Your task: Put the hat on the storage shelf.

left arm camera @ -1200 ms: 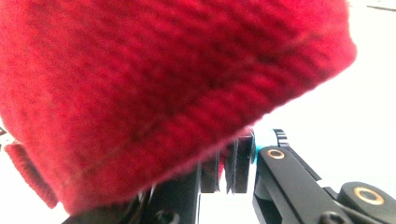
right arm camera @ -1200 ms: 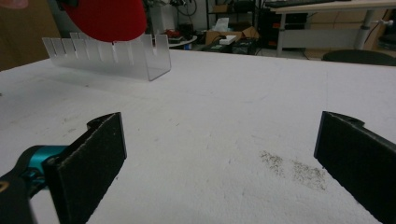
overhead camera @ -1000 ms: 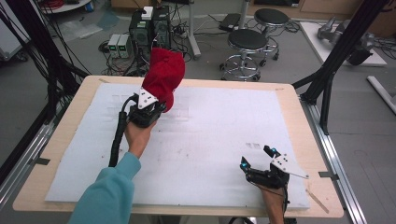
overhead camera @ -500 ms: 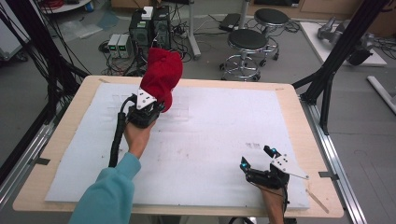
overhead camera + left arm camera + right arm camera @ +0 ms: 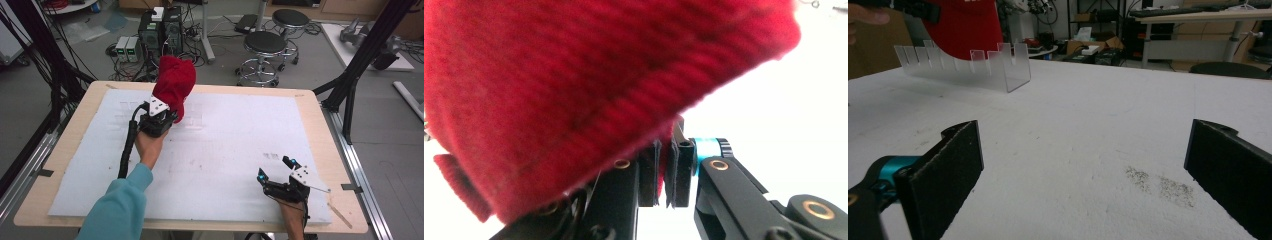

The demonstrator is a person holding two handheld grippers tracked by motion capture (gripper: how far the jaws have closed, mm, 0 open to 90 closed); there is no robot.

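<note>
A red knitted hat (image 5: 175, 80) hangs in the air over the far left part of the table, above a clear slotted acrylic rack (image 5: 192, 120). My left gripper (image 5: 171, 104) is shut on the hat's lower edge. In the left gripper view the red hat (image 5: 574, 75) droops over the two pads, which stand nearly together at my left gripper (image 5: 663, 175). My right gripper (image 5: 274, 168) rests open near the front right of the table with nothing between its fingers. In the right gripper view, past my right gripper (image 5: 1083, 165), the clear rack (image 5: 968, 67) stands at the far left with the hat (image 5: 968, 25) over it.
A white foam sheet (image 5: 240, 135) covers the wooden table (image 5: 320, 125). Black frame posts (image 5: 360, 65) stand at the table's far corners. On the floor behind are two stools (image 5: 265, 45) and computer cases (image 5: 160, 30). A dark smudge (image 5: 1158, 185) marks the sheet near my right gripper.
</note>
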